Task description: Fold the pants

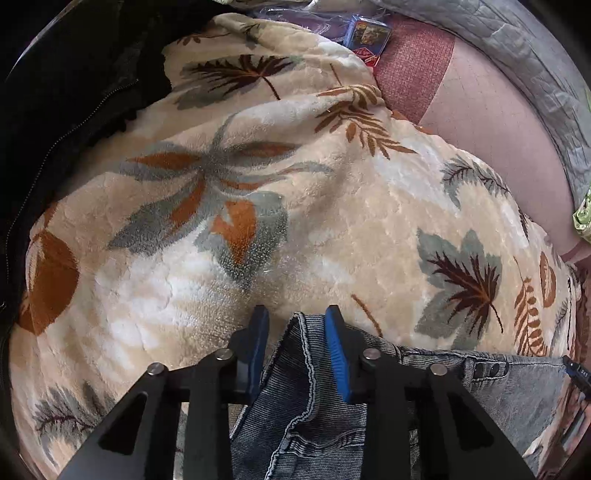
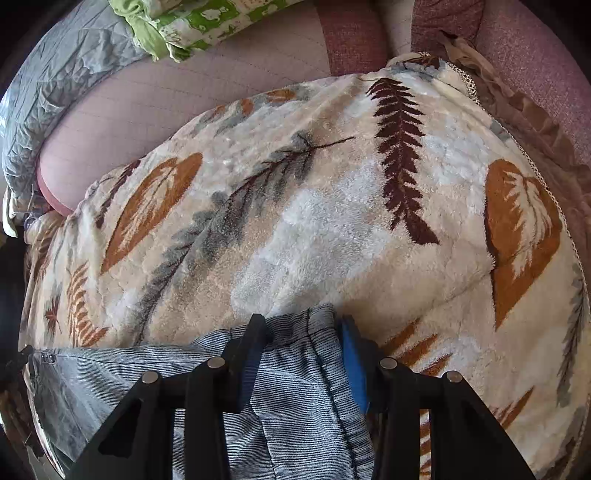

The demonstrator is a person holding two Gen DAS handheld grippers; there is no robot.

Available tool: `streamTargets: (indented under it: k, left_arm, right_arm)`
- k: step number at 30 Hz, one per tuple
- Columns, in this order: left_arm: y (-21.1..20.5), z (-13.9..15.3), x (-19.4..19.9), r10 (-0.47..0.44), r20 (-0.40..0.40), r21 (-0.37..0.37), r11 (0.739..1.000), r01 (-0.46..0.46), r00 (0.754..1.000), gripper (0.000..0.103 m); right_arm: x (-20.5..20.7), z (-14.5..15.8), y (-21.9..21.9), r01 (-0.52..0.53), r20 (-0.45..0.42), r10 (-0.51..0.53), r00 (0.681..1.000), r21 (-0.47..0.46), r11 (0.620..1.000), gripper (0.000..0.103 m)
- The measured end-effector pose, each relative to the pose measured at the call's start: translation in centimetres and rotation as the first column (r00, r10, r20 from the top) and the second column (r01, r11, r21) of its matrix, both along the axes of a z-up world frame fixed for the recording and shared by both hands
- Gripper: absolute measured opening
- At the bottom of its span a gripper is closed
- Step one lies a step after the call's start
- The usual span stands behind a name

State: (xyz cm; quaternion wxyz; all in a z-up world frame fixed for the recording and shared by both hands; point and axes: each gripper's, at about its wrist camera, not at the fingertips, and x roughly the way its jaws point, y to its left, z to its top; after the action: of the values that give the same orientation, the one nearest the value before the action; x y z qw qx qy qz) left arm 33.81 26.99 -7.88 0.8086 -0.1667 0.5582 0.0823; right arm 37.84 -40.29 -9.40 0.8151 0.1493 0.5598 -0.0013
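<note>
- The pants [image 1: 314, 417], grey-blue striped denim, lie at the near edge of a fleecy cream blanket [image 1: 332, 229] printed with rust, grey and dark brown leaves.
- The left claw [image 1: 297, 321] stands with its two blue-padded fingers [image 1: 338, 354] parted on either side of a raised, stitched edge of the pants. The right-hand pad touches the cloth, while a gap shows beside the left-hand one, so the claw straddles the fold without clamping it.
- Beyond that fold, the waistband runs off to the right, with a row of small dark studs [image 1: 487, 369] on it.
- The right claw [image 2: 301, 325] is likewise spread wide, and a hemmed corner of the pants [image 2: 295, 369] fills the space between its fingers. The cloth bulges over the inner face of the left finger [image 2: 255, 339]; the pads are not pressed together.
- In the right wrist view the denim stretches leftward across the blanket [image 2: 314, 221] toward the frame edge.
- Behind the blanket are a pinkish mattress [image 1: 498, 147], a grey quilted cover [image 1: 535, 66], and a small blue box [image 1: 367, 33].
- A green-and-white patterned cloth [image 2: 192, 26] lies at the far side in the right wrist view.
- A black zippered garment [image 1: 74, 92] sits at the blanket's left.
</note>
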Motion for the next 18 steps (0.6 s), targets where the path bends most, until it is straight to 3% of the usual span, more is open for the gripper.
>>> streamTargets:
  k: [1,6,12,15,16,17,18]
  left_arm:
    - [-0.2,0.1,0.1,-0.004,0.003,-0.007,1.0,0.004,1.0,0.02]
    - [-1.3,1.8,-0.8,-0.019,0.065,0.017,1.0,0.018,0.998,0.02]
    - [-1.3,0.1,-0.7,-0.022,-0.019,0.019,1.0,0.022,1.0,0.02]
    - [-1.5,0.1,-0.3,-0.014,0.001,0.031,0.999,0.014,1.0,0.016]
    - [-1.6,0.1,-0.1,-0.014,-0.003,0.045,0.999,0.014,1.0,0.009]
    - [-1.8,0.0,0.0,-0.018,-0.006,0.054,0.998,0.019,1.0,0.006]
    - [-2.0,0.1,0.1,-0.025,-0.006,0.068,0.997,0.025,1.0,0.006]
  right_arm:
    - [0.1,-0.1,0.0,-0.003,-0.002,0.003,1.0,0.001,1.0,0.043]
    - [-0.1,0.2,-0.2,0.015,0.007,-0.015,1.0,0.02,1.0,0.043]
    - [-0.3,-0.1,-0.4,0.013,0.004,-0.013,1.0,0.039,0.999,0.043]
    - [-0.1,-0.3,0.0,0.0,-0.004,0.0,1.0,0.019,1.0,0.043]
    - [0.0,-0.2,0.1,-0.007,-0.004,0.007,1.0,0.009,1.0,0.04]
    - [0.0,-0.1,0.2,-0.008,-0.006,0.008,1.0,-0.003,1.0,0.028]
    - [0.0,0.1,0.1,-0.01,-0.004,0.01,1.0,0.006,1.0,0.024]
